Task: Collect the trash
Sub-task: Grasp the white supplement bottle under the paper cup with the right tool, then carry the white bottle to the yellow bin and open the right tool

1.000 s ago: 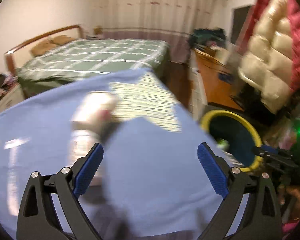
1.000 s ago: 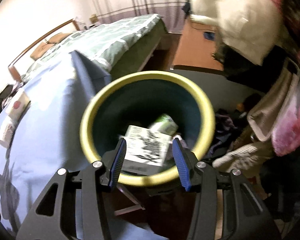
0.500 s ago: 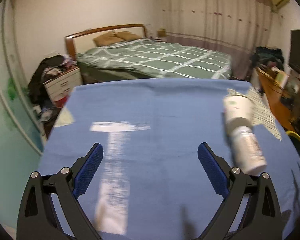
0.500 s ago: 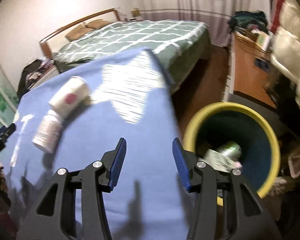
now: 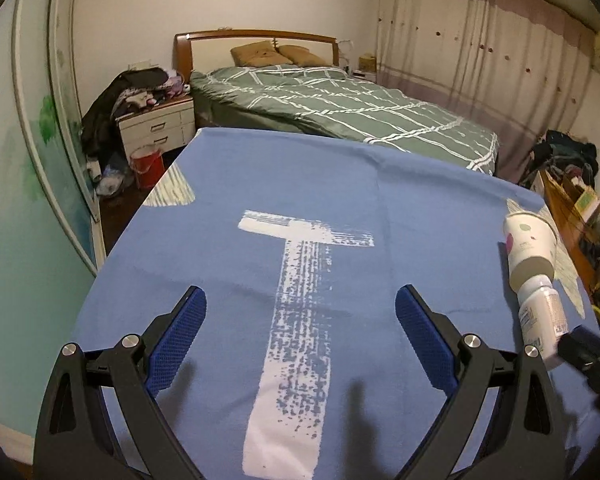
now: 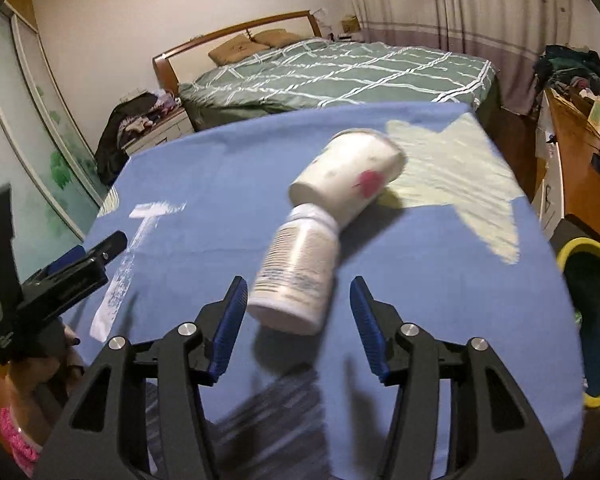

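The right tongs [image 6: 296, 312] stand apart, their jaws having just been opening, and nothing is clamped: the base of the white plastic bottle [image 6: 298, 272] lies just ahead of the blue pads, roughly centred on the gap. The bottle rests on its side on the blue-clothed counter [image 6: 420, 280], its long axis running away from the tongs and leaning a little to the right, cap end farthest. Touching that cap end lies the tipped paper cup [image 6: 350, 178] with a pink mark, its mouth pointing farther away and to the right.

The left tongs [image 5: 300, 340] are also wide apart and empty, over bare cloth; from them the bottle [image 5: 540, 324] lies well off to the right, so the right hand is plainly the nearer one. Beyond the counter's right edge stands the yellow-rimmed bin [image 6: 592, 320].
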### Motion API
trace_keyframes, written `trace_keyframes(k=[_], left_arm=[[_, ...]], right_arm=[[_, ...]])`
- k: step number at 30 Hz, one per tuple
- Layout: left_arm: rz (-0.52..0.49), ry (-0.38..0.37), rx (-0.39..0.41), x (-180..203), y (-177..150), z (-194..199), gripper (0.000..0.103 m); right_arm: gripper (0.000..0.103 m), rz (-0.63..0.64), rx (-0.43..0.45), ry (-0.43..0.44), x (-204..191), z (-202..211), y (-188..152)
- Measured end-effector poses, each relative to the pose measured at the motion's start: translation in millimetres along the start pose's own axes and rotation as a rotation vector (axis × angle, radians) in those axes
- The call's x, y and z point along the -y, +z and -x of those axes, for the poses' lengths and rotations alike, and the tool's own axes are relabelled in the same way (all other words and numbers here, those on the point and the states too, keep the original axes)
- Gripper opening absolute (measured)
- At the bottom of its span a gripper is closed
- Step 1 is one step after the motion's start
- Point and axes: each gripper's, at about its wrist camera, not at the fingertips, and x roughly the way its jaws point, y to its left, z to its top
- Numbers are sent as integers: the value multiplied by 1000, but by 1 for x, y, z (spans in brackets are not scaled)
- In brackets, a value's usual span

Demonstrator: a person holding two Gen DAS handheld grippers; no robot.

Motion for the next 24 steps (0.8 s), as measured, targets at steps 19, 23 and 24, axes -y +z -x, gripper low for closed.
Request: trace_keyframes(k=[19, 23, 24], left_arm=[[70, -5, -50, -13, -1, -16, 94], [67, -6, -50, -12, -2, -17, 94], [67, -7, -51, -13, -2, -17, 94]], right_arm=[[45, -11, -3, 9, 10, -10, -12], [45, -39, 12, 13, 26, 7, -15], [45, -52, 24, 13, 34, 16, -17]])
